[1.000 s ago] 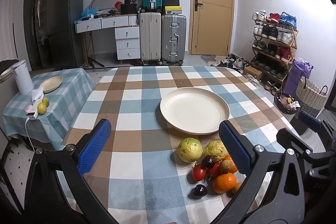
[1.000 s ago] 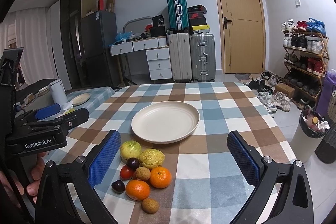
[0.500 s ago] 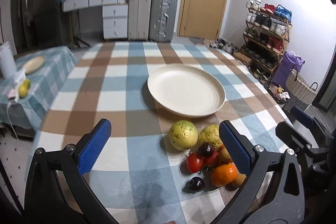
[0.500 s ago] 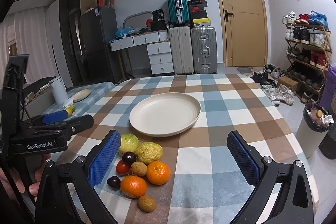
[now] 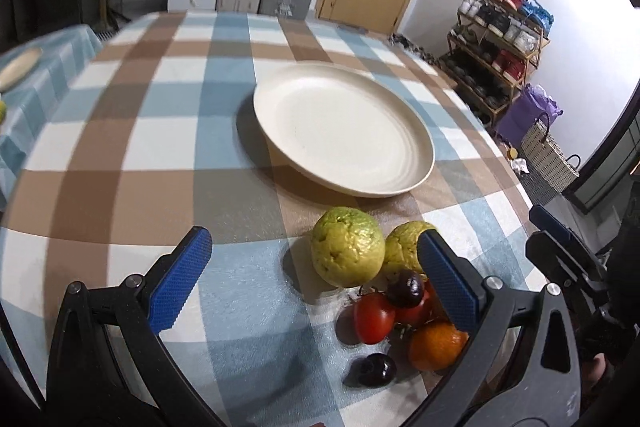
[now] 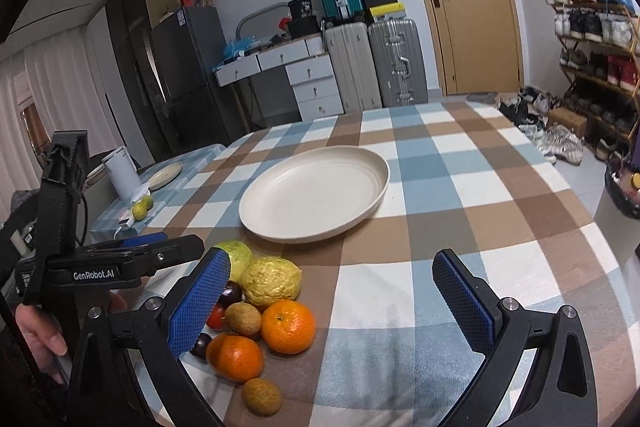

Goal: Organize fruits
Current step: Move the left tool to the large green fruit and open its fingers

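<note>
A pile of fruit lies on the checked table just in front of an empty cream plate [image 5: 344,127] [image 6: 316,191]. In the left wrist view a green guava [image 5: 347,251] sits between my open left gripper's [image 5: 316,279] fingers, with a second yellowish guava [image 5: 404,247], a tomato [image 5: 374,317], dark plums [image 5: 405,287] and an orange [image 5: 436,345] to its right. In the right wrist view my right gripper [image 6: 340,303] is open and empty above the table, with two oranges [image 6: 289,326], the yellowish guava [image 6: 271,281] and small brown fruits [image 6: 262,395] near its left finger.
The left gripper [image 6: 132,259] and a hand [image 6: 44,331] show at the left of the right wrist view. A side table [image 6: 168,183] with a small plate, kettle and limes stands to the left. Suitcases [image 6: 372,63], a shoe rack [image 6: 596,67] and a bin [image 6: 624,191] surround the table.
Both grippers have moved forward and down toward the fruit pile. The green guava now lies between the left gripper's fingers. Both stay open.
</note>
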A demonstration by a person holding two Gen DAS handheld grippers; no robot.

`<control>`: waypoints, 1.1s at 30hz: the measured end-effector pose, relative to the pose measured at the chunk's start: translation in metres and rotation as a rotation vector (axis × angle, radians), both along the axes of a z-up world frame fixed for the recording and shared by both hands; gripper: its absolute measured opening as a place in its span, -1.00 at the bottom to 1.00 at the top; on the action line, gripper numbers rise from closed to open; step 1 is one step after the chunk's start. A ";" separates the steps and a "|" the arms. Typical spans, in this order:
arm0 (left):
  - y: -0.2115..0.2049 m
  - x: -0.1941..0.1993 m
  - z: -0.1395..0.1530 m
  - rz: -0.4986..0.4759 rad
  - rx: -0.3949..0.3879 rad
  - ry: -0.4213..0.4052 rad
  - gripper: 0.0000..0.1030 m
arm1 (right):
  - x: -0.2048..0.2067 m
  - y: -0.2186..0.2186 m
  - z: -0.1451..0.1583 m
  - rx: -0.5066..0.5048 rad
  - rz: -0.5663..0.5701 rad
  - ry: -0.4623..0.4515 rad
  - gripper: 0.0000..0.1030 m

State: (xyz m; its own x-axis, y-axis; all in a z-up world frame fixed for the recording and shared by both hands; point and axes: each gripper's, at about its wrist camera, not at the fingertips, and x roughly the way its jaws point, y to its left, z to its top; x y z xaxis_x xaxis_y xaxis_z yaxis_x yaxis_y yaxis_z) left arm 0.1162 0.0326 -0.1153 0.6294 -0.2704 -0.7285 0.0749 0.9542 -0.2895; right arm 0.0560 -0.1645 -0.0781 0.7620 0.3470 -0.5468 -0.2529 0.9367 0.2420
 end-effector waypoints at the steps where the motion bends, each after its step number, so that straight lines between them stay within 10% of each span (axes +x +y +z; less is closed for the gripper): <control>1: 0.000 0.005 -0.004 -0.013 -0.008 0.012 0.98 | 0.003 -0.001 -0.002 0.004 0.001 0.007 1.00; 8: -0.001 0.025 -0.019 -0.066 -0.081 0.047 0.88 | 0.017 -0.006 -0.012 0.027 0.004 0.040 1.00; 22: 0.008 0.054 -0.034 -0.167 -0.253 0.073 -0.09 | 0.027 -0.004 -0.016 0.057 0.041 0.067 1.00; 33: 0.012 0.045 -0.034 -0.184 -0.294 0.072 -0.14 | 0.024 -0.001 -0.016 0.058 0.041 0.067 1.00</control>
State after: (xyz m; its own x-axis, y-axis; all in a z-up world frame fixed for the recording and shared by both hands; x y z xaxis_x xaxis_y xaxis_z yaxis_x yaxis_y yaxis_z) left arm 0.1616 0.0449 -0.1491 0.5010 -0.5788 -0.6434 0.2070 0.8020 -0.5603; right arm 0.0804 -0.1658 -0.0938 0.7088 0.4100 -0.5740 -0.2723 0.9097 0.3135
